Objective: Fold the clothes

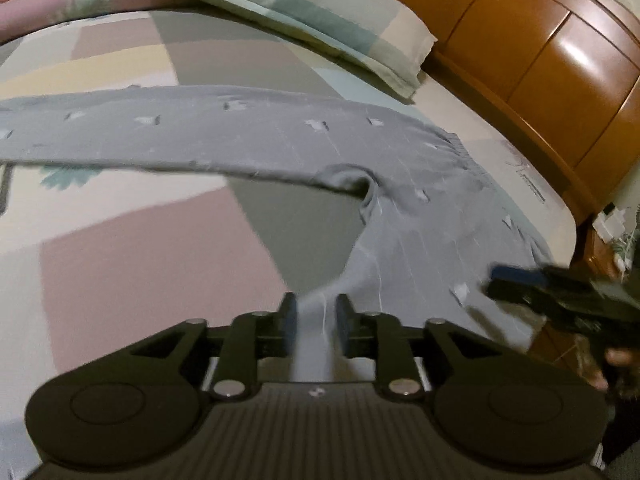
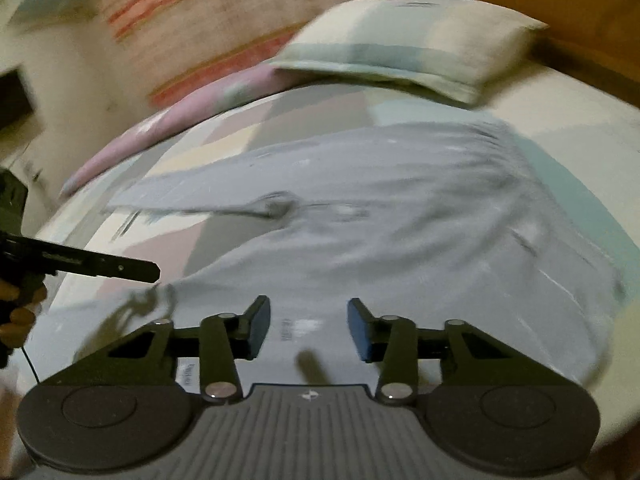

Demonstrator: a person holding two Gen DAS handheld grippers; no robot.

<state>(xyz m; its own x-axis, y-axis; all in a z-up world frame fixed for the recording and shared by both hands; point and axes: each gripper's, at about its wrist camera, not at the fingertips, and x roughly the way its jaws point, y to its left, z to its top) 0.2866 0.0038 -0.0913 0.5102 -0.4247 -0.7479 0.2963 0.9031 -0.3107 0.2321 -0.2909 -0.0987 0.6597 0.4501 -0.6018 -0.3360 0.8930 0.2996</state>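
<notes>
My left claw [image 1: 316, 320] is nearest, and it pinches one leg of the gray pants [image 1: 280, 136]. The pants lie spread out flat on the bed [image 1: 140, 248]. My right claw [image 2: 308, 328] is open wide above the pants, holding nothing. A pillow [image 1: 320, 12] lies farther back, by the wooden headboard [image 1: 540, 60].
</notes>
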